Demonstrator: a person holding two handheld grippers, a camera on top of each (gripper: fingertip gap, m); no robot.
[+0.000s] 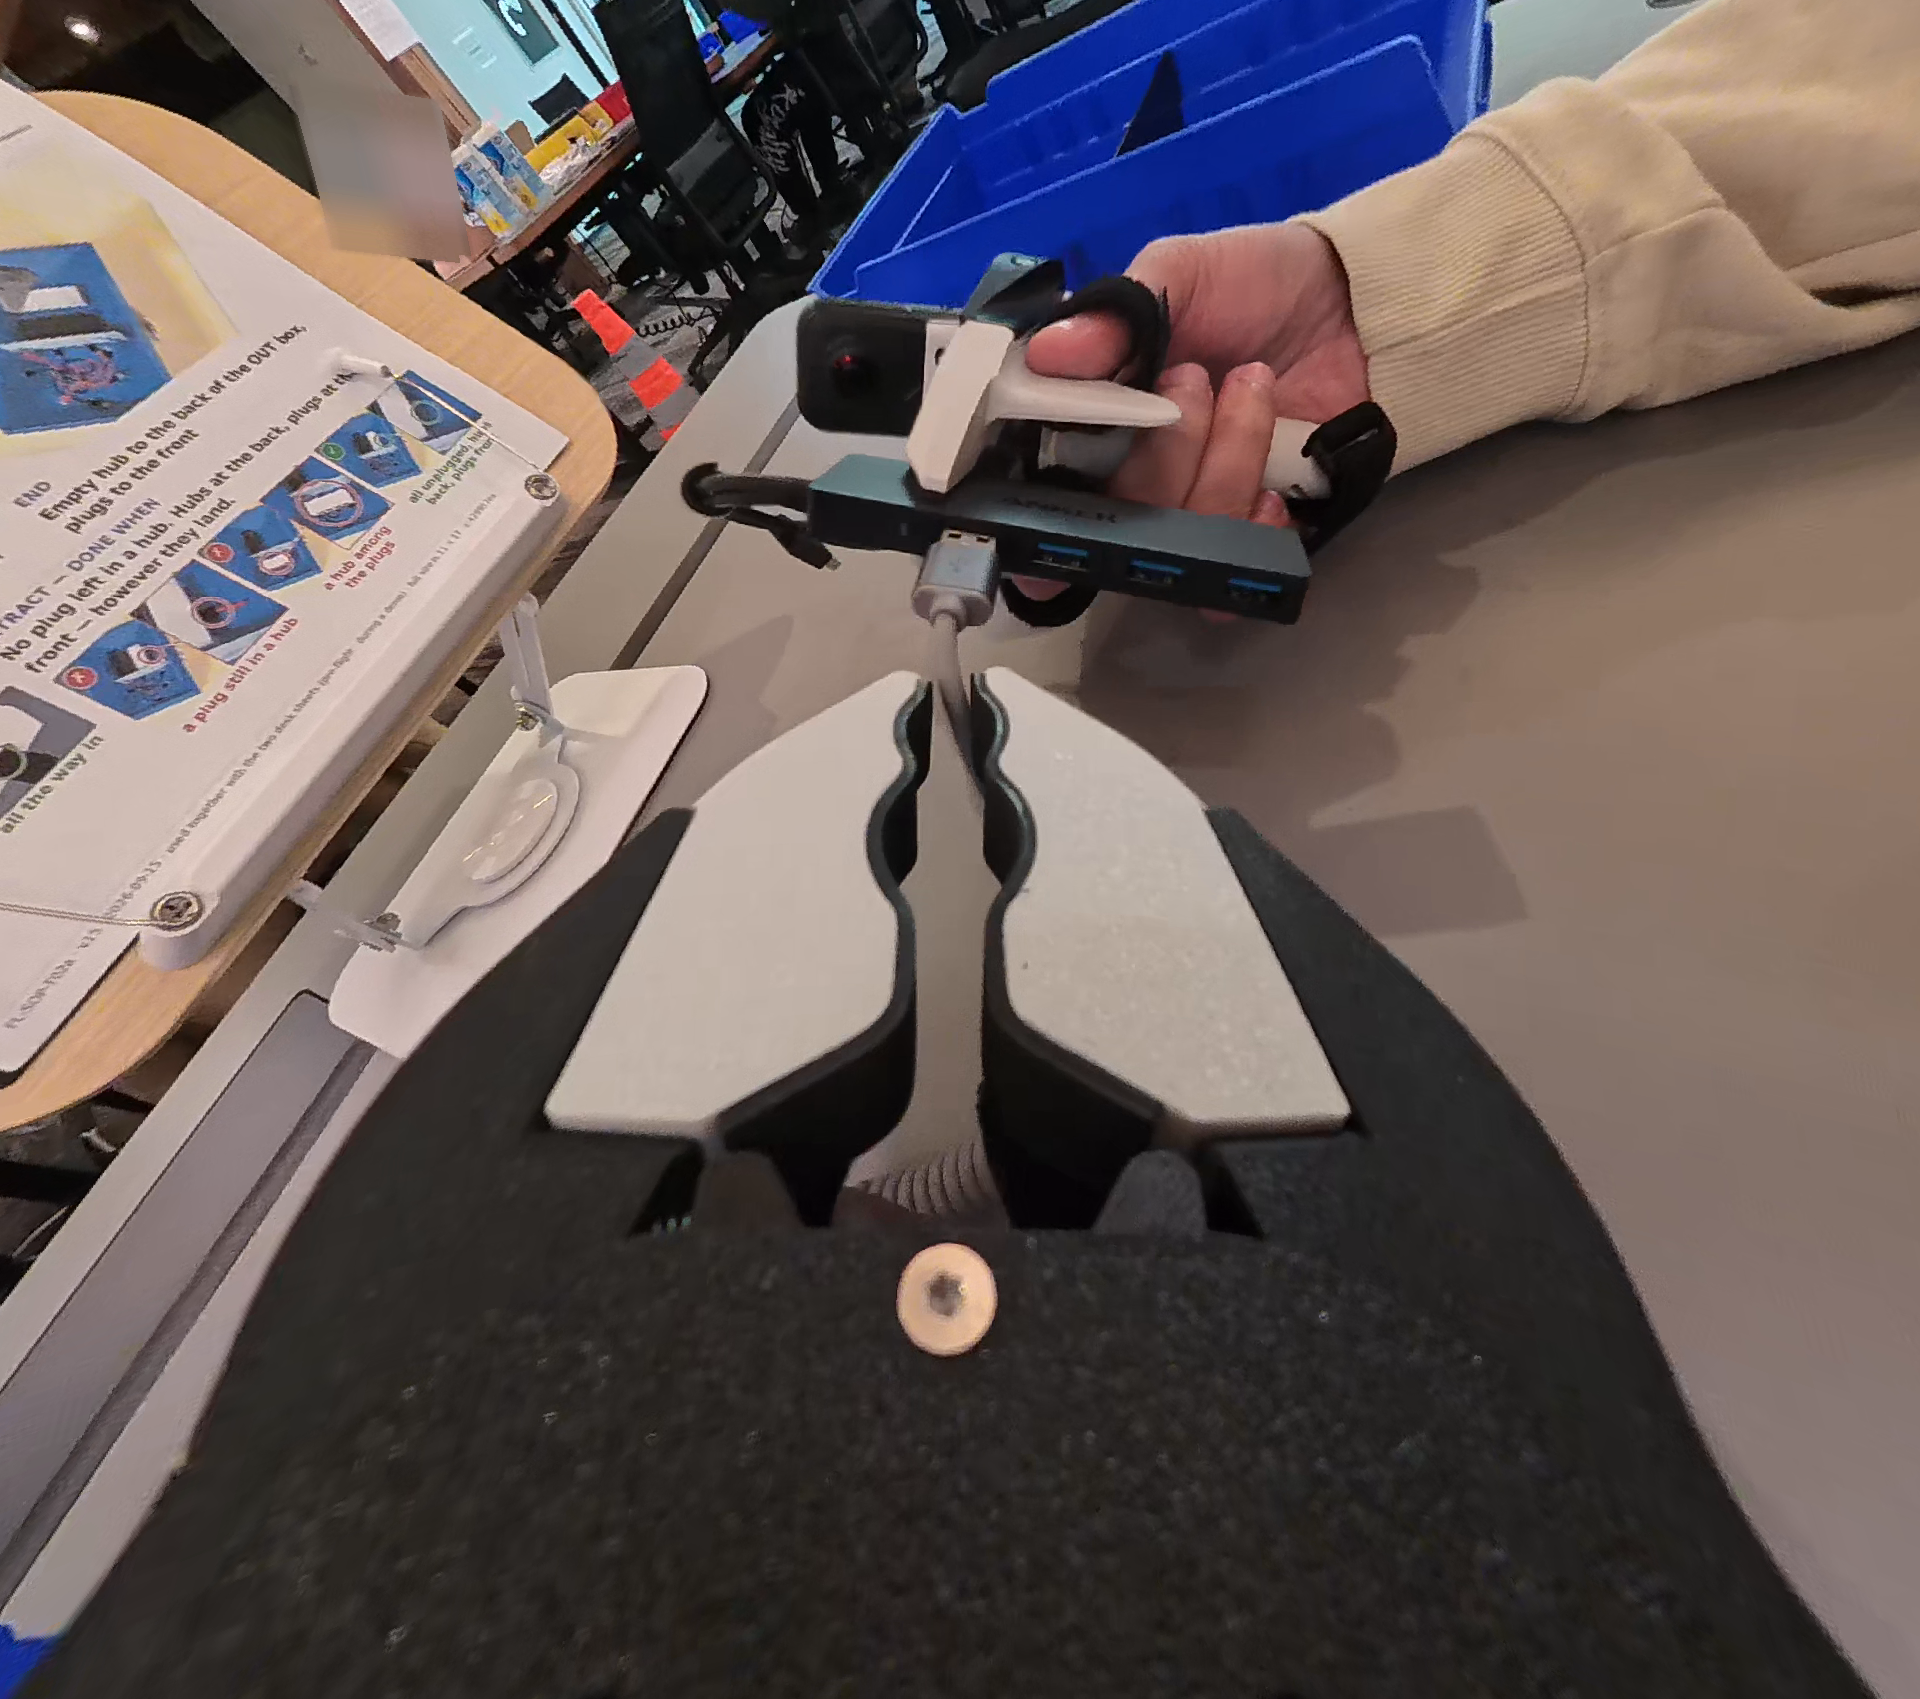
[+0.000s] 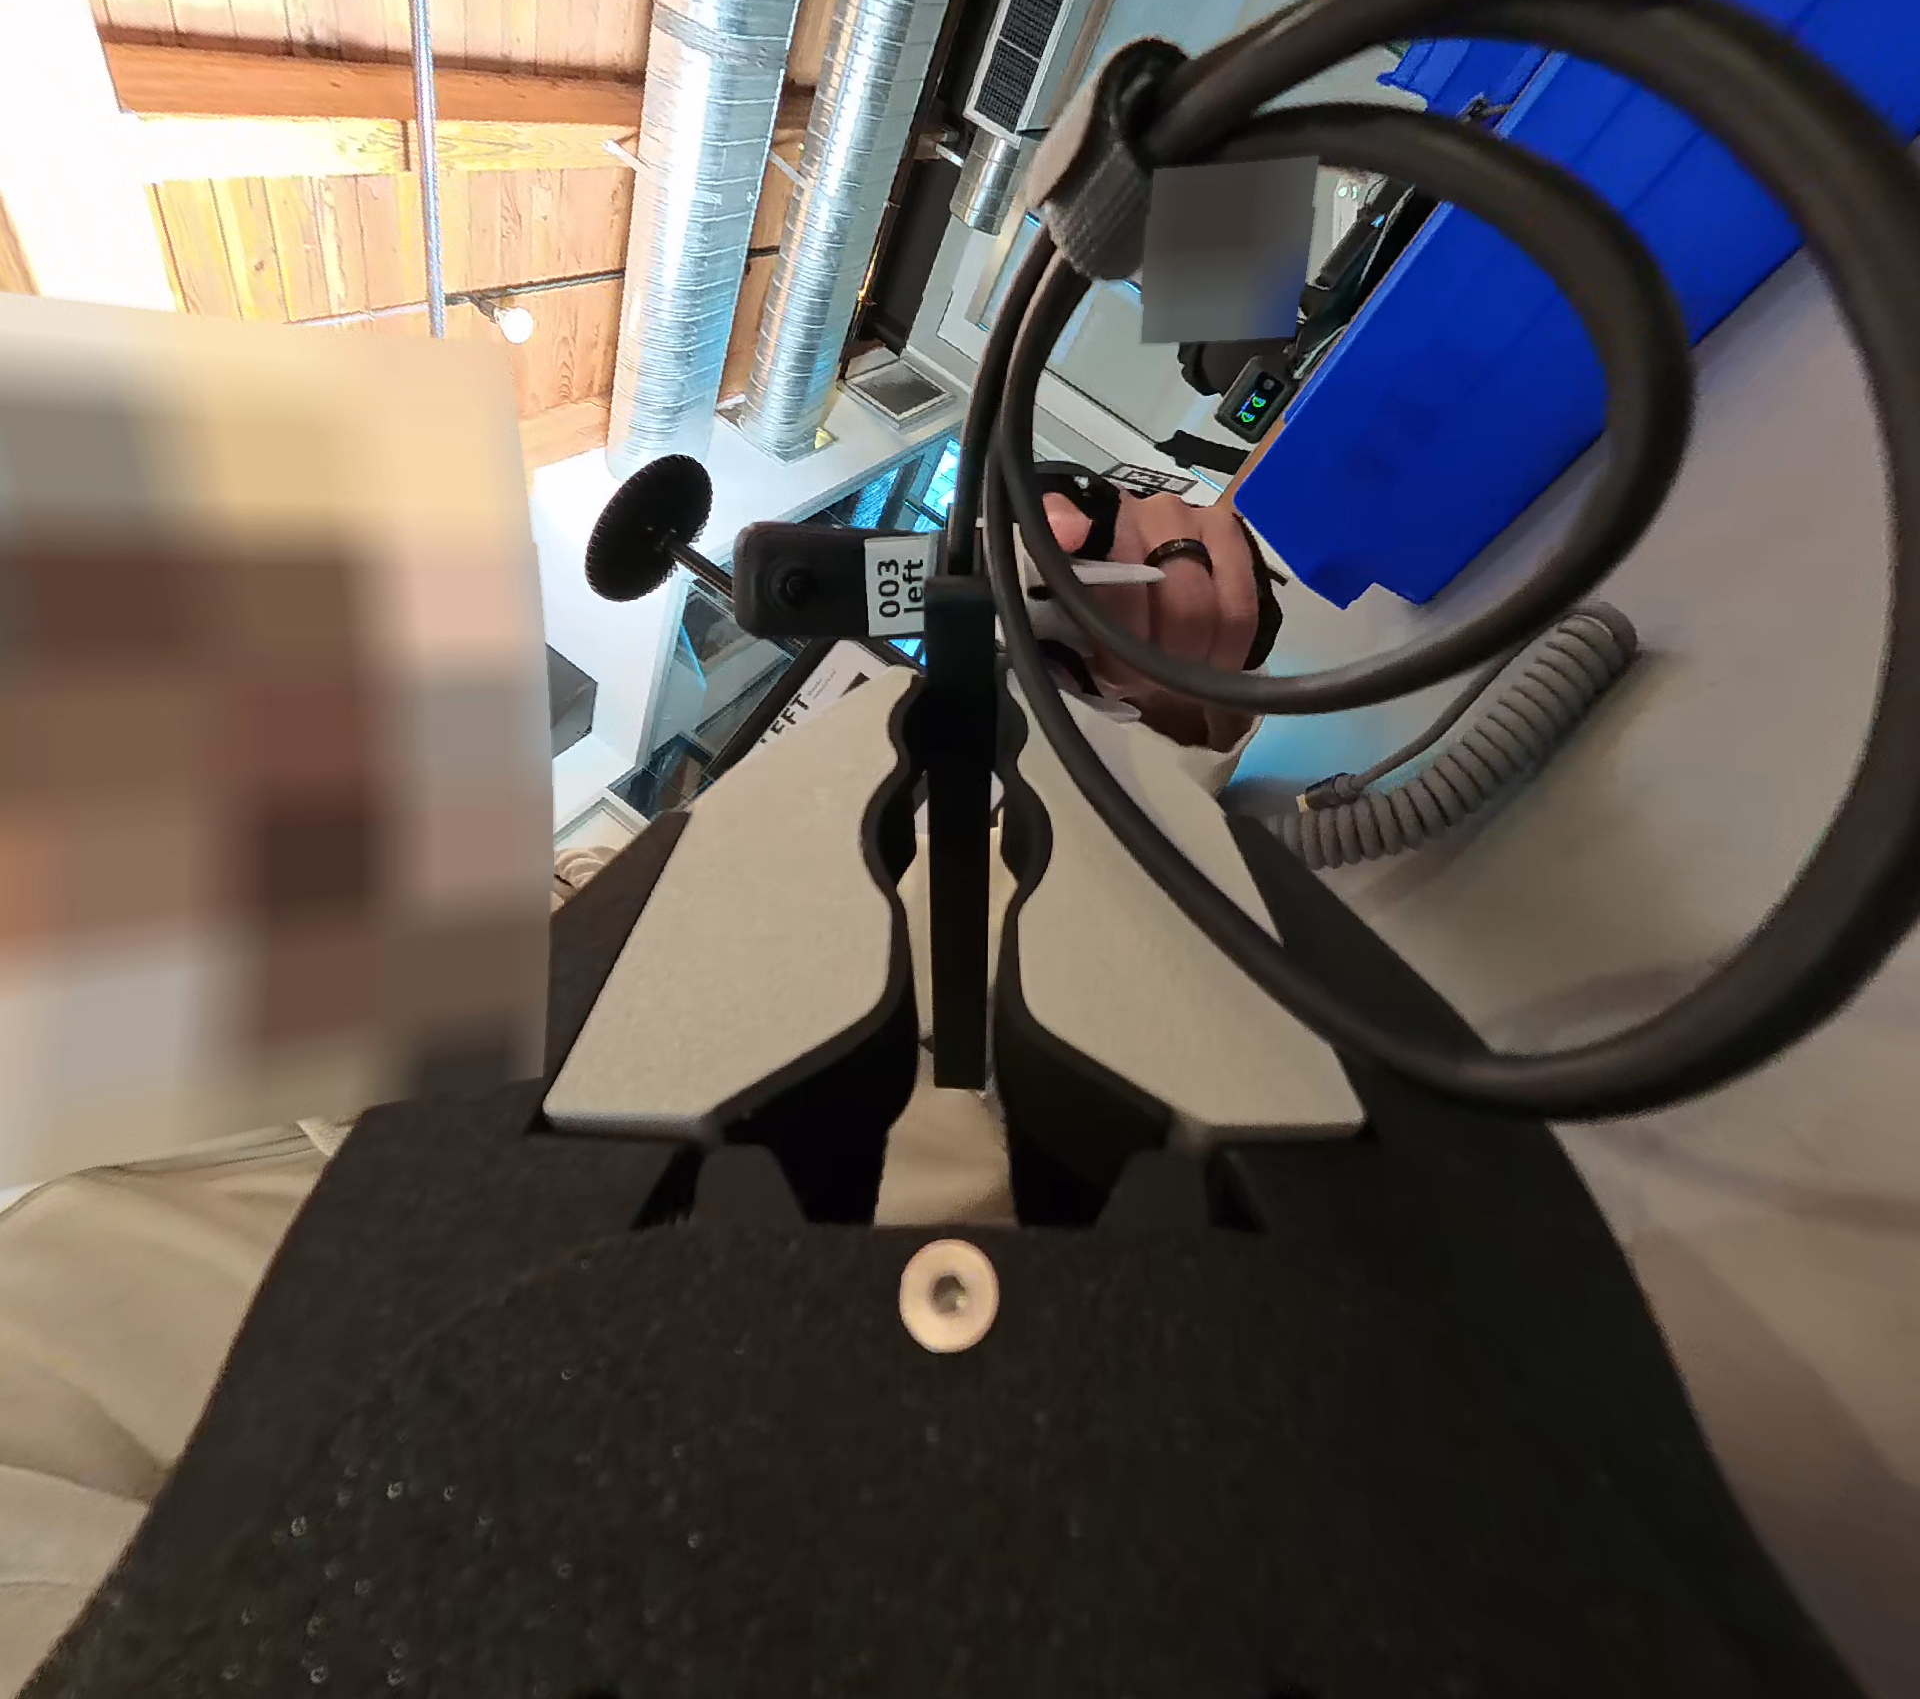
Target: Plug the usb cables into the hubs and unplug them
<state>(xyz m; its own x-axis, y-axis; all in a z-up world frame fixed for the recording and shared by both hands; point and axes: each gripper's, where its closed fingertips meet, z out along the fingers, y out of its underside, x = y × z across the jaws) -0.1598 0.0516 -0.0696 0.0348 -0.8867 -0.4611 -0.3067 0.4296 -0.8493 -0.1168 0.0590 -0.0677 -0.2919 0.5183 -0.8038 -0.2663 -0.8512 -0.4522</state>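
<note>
Here, in the left wrist view, the left hand-held gripper [image 1: 951, 693] at frame centre is clamped on a grey cable [image 1: 948, 662] just behind its plug [image 1: 956, 581]. The plug's metal tip sits at the leftmost port of the dark hub [image 1: 1164, 537] — how far it is seated cannot be told. The hub is held above the grey counter [image 1: 1558, 818] by the right hand-held gripper [image 1: 935, 486], whose white finger [image 1: 966, 413] presses on its top face. Three blue ports to the right stand free.

In the right wrist view, the right hand-held gripper [image 2: 958, 714] is clamped on the hub [image 2: 958, 818], seen edge-on at centre. The hub's black lead [image 2: 1642, 423] loops through the upper right. A grey coiled cable [image 2: 1507, 745] lies on the counter [image 2: 1766, 818] at right, near a blue bin [image 2: 1507, 402] — the same bin [image 1: 1195, 122] fills the upper right of the left view.
</note>
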